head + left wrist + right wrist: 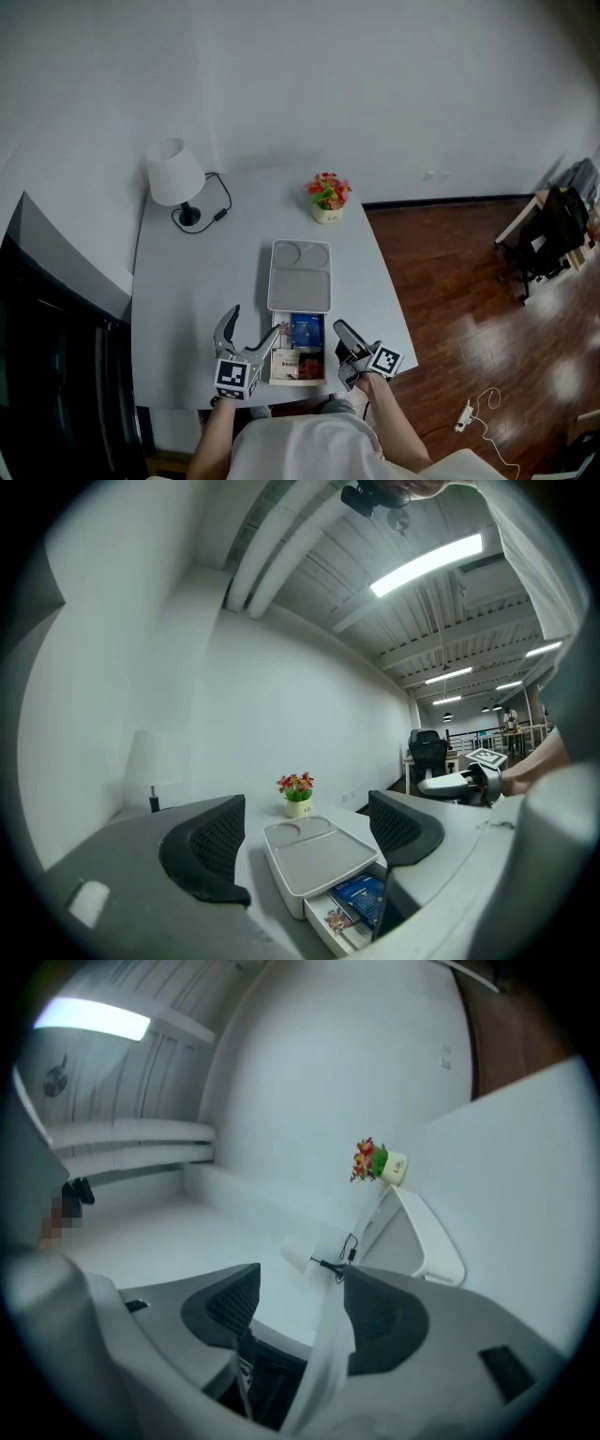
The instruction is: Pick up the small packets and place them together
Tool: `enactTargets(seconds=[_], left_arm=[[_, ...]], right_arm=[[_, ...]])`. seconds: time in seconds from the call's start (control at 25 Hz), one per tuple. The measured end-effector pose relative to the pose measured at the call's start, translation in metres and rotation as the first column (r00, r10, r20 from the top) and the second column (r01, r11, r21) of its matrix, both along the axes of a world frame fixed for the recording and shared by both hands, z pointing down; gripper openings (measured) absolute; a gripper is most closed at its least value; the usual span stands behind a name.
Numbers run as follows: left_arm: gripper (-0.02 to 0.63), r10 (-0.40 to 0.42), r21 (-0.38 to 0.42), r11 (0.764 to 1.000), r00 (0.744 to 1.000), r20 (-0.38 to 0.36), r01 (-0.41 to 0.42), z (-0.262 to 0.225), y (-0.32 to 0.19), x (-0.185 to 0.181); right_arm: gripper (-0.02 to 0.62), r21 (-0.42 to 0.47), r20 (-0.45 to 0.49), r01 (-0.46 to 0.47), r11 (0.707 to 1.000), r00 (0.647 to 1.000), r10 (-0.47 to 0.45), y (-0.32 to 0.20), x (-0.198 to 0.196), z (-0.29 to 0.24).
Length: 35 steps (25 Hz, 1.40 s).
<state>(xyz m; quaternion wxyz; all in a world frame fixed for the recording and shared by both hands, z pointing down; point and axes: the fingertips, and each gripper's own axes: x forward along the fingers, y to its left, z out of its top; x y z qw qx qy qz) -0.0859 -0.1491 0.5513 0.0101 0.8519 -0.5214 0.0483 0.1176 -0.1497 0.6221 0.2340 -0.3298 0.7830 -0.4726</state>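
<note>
Head view overhead; gripper views low, level; share box (299, 281).

White box (299, 277), blue packet (307, 330), red-and-green flowers (328, 190), white lamp (174, 172) (black-and-white squares on the marker cubes (232, 378))

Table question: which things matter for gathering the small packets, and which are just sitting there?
Part of the job:
- blue packet
- white packet
- open drawer holding them
- white box

Just lying about:
- lamp
- flower pot
</note>
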Motion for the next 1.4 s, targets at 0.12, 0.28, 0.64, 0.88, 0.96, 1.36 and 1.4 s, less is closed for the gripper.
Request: enactTargets(seconds=[0.12,0.28,0.64,0.88,0.96,1.36,1.4], left_arm=[[0.419,-0.021,0.008,1.000,1.000,-0.013,0.021,-0.006,0.001,-0.001],[0.419,-0.068,0.021,0.997,0.997,-0.038,0.069,-0.016,0.004,-0.006],[0.463,-0.137,0.095,0.985,0.988,-0.069,0.143,-0.037,0.009,-0.008],[0.446,-0.140,0.069,0.988,0.989,0.036,0.137,-0.034,0.000,-0.002],[0.434,-0.130,0.050,0.990,0.991,0.014,0.129,-0.028,-0.003,0.001],[0.426,-0.116,-0.021,0.993,0.993,-0.029,0.116,-0.011,-0.002,0.003],[0.423,-0.120,-0.021,0.993,0.992,-0.030,0.120,-0.010,-0.001,0.002]], right_arm=[[0.291,0.126,-0.170,-0.030,0.992,0.984,0.051,-0.017,0.011,-0.028],[0.293,0.284,-0.365,-0.066,0.957,0.915,0.171,-0.031,0.017,-0.067],[0.382,0.642,-0.640,-0.041,0.765,0.520,0.565,-0.026,0.020,-0.120],[0.380,0.635,-0.675,0.053,0.771,0.524,0.520,-0.029,0.006,-0.117],[0.380,0.620,-0.676,0.064,0.782,0.549,0.491,-0.032,0.003,-0.114],[0.375,0.544,-0.720,0.261,0.798,0.634,0.283,-0.026,-0.026,-0.091],[0.351,0.531,-0.722,0.284,0.798,0.644,0.251,-0.025,-0.028,-0.087]])
